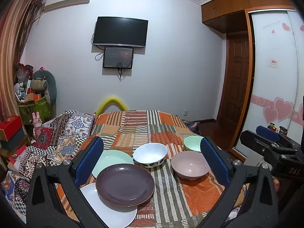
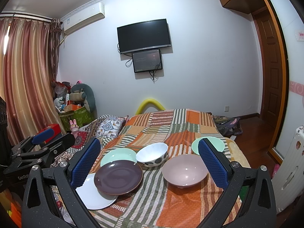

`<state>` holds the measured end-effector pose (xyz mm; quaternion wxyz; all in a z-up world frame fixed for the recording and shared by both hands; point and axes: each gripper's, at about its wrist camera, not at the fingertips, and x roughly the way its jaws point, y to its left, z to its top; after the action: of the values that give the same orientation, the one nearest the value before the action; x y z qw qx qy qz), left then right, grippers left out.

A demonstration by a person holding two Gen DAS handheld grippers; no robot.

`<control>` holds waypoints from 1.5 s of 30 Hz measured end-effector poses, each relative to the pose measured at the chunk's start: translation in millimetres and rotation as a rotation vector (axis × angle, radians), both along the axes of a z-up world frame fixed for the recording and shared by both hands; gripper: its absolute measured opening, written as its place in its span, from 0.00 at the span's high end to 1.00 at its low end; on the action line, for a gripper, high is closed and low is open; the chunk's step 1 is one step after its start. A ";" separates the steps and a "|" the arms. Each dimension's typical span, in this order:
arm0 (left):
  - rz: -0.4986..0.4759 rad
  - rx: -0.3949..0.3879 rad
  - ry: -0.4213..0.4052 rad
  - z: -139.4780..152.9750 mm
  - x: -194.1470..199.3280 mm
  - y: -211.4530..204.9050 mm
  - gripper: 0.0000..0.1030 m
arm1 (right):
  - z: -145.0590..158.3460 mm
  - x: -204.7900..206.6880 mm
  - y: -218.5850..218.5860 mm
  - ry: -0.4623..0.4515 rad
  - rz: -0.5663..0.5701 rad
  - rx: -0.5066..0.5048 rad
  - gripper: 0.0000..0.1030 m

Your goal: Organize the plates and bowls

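Note:
On the striped orange bedspread (image 1: 190,195) lie a dark purple plate (image 1: 125,184) overlapping a white plate (image 1: 112,212) and a mint plate (image 1: 112,159). A white bowl with dark spots (image 1: 150,154), a pink bowl (image 1: 190,164) and a mint bowl (image 1: 192,143) stand to the right. My left gripper (image 1: 152,161) is open and empty, above the near dishes. My right gripper (image 2: 150,161) is open and empty too, with the purple plate (image 2: 118,177), the spotted bowl (image 2: 152,154) and the pink bowl (image 2: 185,172) between its fingers. The right gripper also shows in the left wrist view (image 1: 273,142).
A patterned quilt (image 1: 62,133) is bunched at the bed's left. Boxes and toys (image 1: 32,98) crowd the left corner by the curtain. A wardrobe with sliding doors (image 1: 273,76) and a wooden door (image 1: 237,76) stand on the right. A white suitcase (image 2: 290,167) stands by the bed.

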<state>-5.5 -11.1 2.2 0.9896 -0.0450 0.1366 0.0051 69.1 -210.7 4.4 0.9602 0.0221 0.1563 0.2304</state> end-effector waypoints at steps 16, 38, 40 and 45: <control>0.038 0.028 0.087 -25.8 18.9 22.2 0.00 | -17.8 10.1 13.7 0.048 0.004 -0.042 0.01; 0.217 -0.023 0.432 -130.8 92.3 127.9 0.17 | -114.1 77.3 63.8 0.388 0.032 -0.148 0.14; 0.224 -0.044 0.443 -139.6 98.9 139.6 0.19 | -121.5 83.1 70.7 0.405 0.040 -0.154 0.16; 0.212 -0.097 0.493 -158.3 116.2 162.3 0.27 | -136.0 95.8 88.3 0.438 0.073 -0.177 0.19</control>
<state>110.7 151.2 -156.1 0.9171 -0.1037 0.3679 0.1130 164.9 -122.3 -131.6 0.8927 -0.0186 0.3810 0.2400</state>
